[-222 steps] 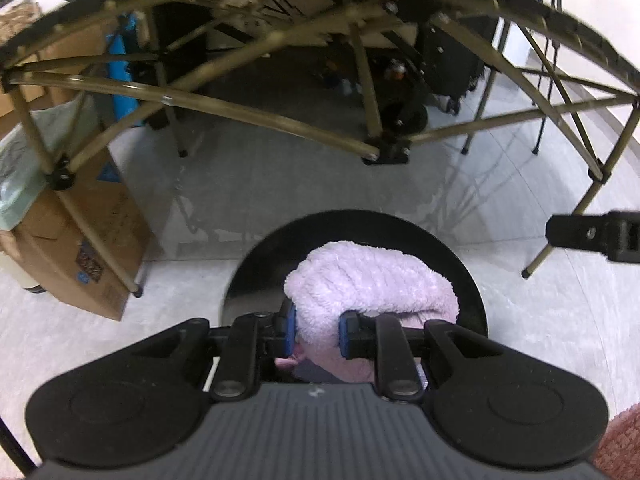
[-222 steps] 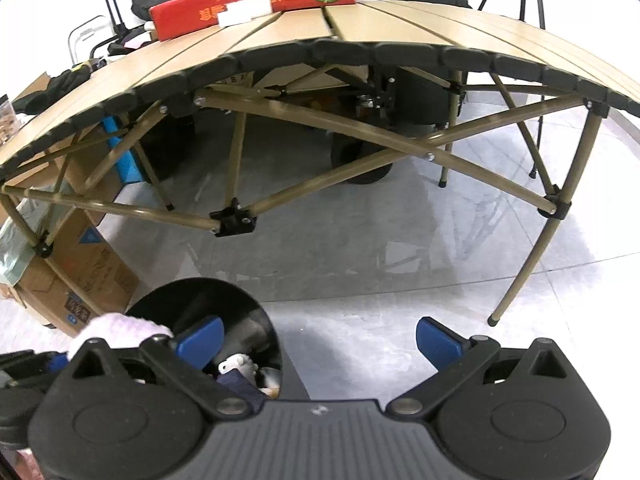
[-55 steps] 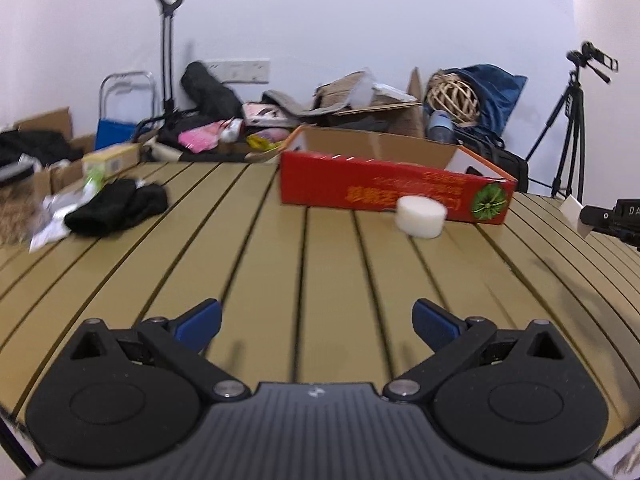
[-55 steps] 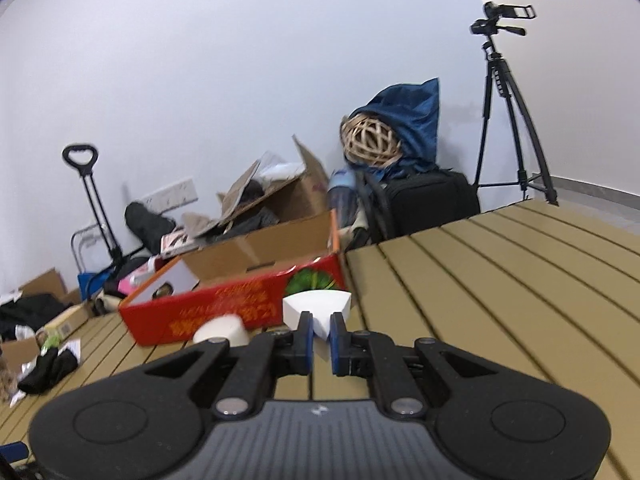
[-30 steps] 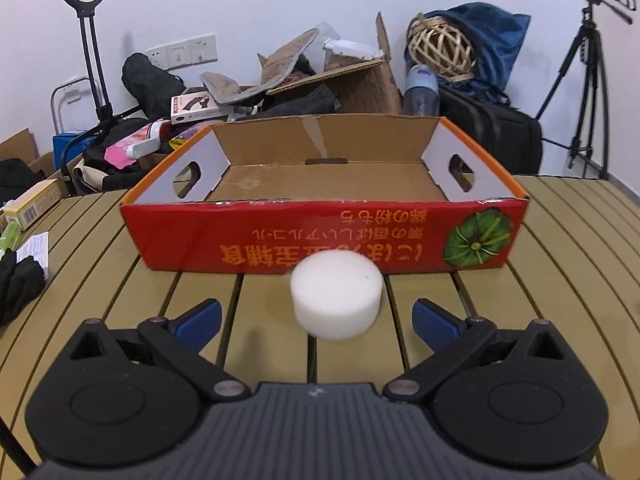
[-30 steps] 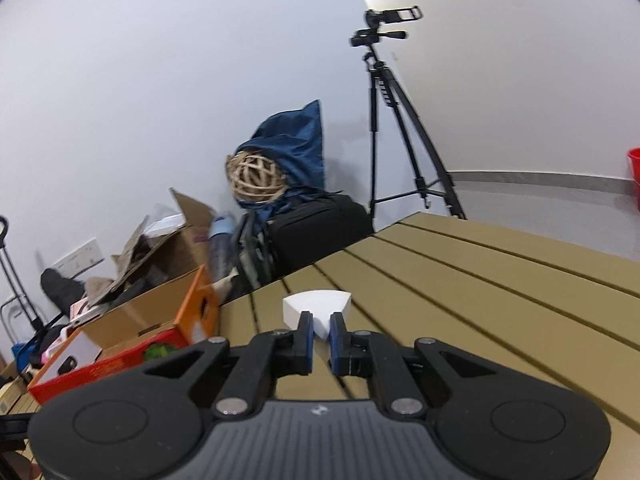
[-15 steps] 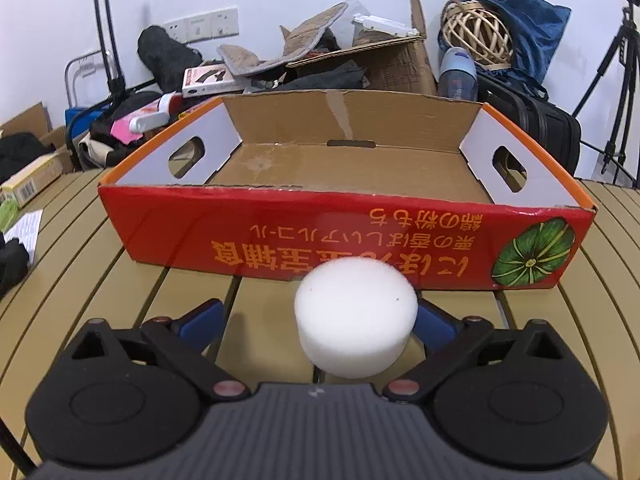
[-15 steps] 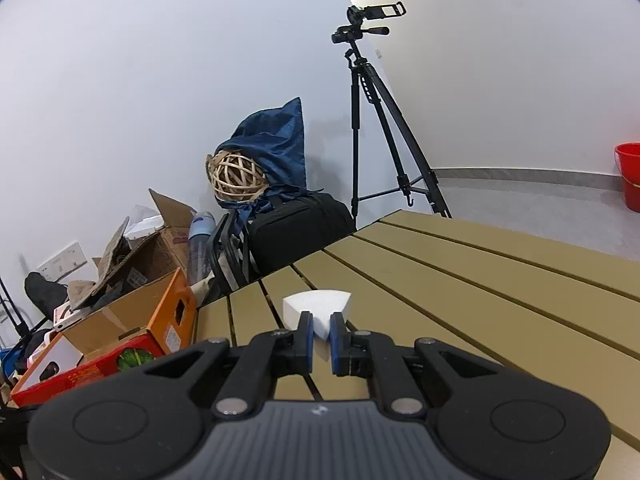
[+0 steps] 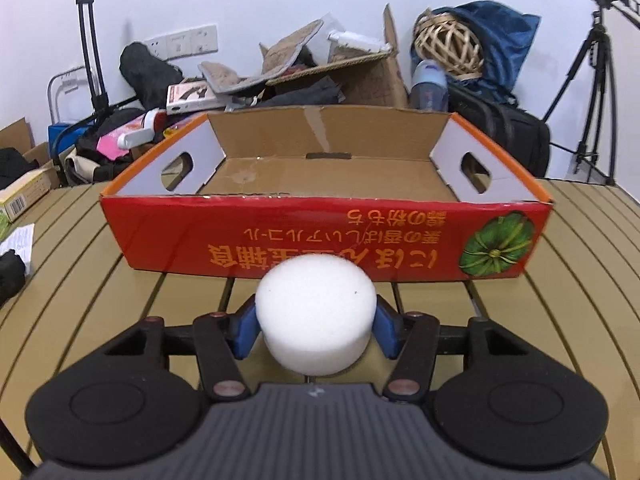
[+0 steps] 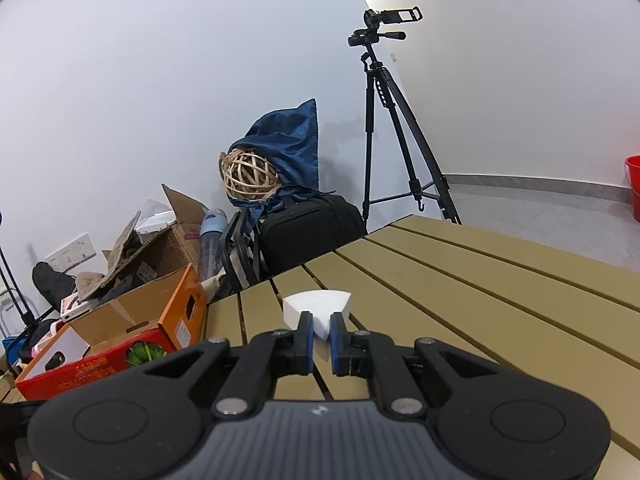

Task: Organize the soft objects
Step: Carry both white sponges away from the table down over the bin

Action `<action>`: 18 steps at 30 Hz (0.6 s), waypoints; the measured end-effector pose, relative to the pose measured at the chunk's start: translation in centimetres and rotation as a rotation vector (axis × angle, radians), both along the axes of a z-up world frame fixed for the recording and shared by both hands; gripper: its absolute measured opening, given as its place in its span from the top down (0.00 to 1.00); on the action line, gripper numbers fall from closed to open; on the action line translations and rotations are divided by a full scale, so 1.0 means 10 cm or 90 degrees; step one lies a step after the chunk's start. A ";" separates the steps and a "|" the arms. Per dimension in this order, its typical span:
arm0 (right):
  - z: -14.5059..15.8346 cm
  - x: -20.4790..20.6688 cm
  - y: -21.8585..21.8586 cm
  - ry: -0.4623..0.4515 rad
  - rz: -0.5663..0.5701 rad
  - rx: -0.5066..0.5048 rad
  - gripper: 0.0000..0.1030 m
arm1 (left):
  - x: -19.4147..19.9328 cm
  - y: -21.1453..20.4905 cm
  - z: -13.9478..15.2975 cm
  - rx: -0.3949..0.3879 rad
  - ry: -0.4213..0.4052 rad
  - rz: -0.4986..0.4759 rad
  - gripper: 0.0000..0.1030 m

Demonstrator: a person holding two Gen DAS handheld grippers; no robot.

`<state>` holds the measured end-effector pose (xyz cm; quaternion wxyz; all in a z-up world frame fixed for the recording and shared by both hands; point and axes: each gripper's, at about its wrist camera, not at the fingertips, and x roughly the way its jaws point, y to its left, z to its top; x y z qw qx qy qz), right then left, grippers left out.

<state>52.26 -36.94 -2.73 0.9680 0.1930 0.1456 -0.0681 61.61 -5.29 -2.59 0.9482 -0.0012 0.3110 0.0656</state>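
A white foam cylinder point(image 9: 316, 304) stands on the slatted tan table point(image 9: 560, 320), just in front of the red cardboard box point(image 9: 320, 236), which is open on top with a bare bottom. My left gripper point(image 9: 316, 330) is closing around the cylinder, and both blue pads touch its sides. In the right wrist view my right gripper point(image 10: 320, 338) is shut on a white foam wedge point(image 10: 316, 304), held just above the table point(image 10: 480, 300). The red box point(image 10: 100, 356) lies to its left.
A black cloth point(image 9: 10, 276) and a paper slip lie at the table's left edge. Behind the table are cardboard boxes, bags, a wicker ball point(image 9: 448, 46) and a black case point(image 10: 308, 224). A camera tripod point(image 10: 384, 120) stands at the far right corner, a red bucket point(image 10: 632, 188) beyond.
The left gripper's jaws have closed from wide open onto the sides of the foam cylinder, which now sits deeper between them. The right gripper keeps hold of the wedge and has not moved.
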 end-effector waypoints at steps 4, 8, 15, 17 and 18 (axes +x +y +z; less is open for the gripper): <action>0.03 -0.02 0.03 -0.003 0.012 0.001 0.93 | -0.27 0.05 0.10 -0.011 -0.016 -0.024 0.44; 0.08 -0.09 0.09 -0.009 0.027 0.000 0.93 | -0.57 0.12 0.20 -0.038 -0.028 -0.055 0.44; 0.26 -0.30 0.31 -0.023 0.056 -0.031 0.93 | -1.11 0.19 0.35 -0.054 -0.051 -0.093 0.44; 0.32 -0.38 0.37 -0.029 0.064 -0.041 0.93 | -1.26 0.20 0.38 -0.055 -0.057 -0.099 0.44; 0.35 -0.43 0.41 -0.033 0.067 -0.047 0.93 | -1.31 0.21 0.39 -0.055 -0.059 -0.102 0.44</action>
